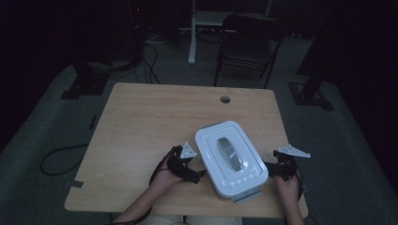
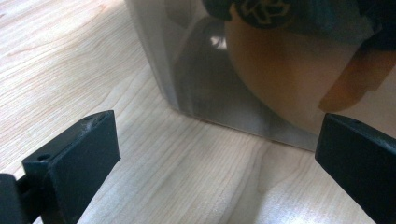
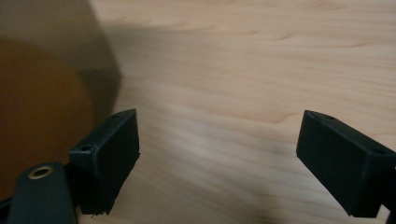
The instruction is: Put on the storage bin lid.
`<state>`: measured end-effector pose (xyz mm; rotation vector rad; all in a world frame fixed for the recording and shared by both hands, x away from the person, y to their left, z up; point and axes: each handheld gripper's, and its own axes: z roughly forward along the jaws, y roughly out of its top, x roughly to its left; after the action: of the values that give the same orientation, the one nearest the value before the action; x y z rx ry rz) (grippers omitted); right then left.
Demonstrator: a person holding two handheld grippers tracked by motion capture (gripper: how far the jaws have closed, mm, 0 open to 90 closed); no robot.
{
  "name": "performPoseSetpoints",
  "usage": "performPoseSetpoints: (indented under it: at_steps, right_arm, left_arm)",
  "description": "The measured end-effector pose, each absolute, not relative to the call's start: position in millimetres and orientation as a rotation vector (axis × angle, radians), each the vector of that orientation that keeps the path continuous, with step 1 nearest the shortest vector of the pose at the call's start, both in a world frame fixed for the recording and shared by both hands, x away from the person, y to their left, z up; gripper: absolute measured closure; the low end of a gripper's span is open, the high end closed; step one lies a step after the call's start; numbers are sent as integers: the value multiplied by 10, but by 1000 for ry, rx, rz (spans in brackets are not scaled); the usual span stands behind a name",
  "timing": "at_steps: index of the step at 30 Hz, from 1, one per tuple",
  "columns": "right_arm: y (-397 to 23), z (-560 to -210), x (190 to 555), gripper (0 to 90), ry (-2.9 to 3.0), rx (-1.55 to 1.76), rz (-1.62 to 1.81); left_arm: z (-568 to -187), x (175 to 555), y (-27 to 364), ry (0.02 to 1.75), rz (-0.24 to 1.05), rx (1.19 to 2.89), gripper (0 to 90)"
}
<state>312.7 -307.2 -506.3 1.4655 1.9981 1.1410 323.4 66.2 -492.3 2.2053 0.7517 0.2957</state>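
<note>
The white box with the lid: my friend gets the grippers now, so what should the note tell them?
Left gripper: open, holding nothing, at the left side of the white plastic lidded box.
Right gripper: open, holding nothing, at the box's right side.
The box sits on the light wooden table near the person's edge, its lid on, something tan inside.
Done: grippers placed either side.
Left: probably grasp the box; nothing gripped yet.

Left gripper (image 1: 199, 174) and right gripper (image 1: 266, 167) low, level, facing inward, fingers (image 2: 74, 158) wide apart.

Dim room: grey carpet (image 1: 356, 154), folding chair (image 1: 248, 42) behind wooden table (image 1: 150, 122).
</note>
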Motion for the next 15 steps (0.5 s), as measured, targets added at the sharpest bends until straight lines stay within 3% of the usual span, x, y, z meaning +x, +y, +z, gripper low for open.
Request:
performPoseSetpoints:
  at_steps: [15]
  right_arm:
    - [-2767, -5132, 3124, 188, 2093, 1408, 1264]
  left_arm:
    - [-4859, 3281, 770, 769, 351, 2226, 4]
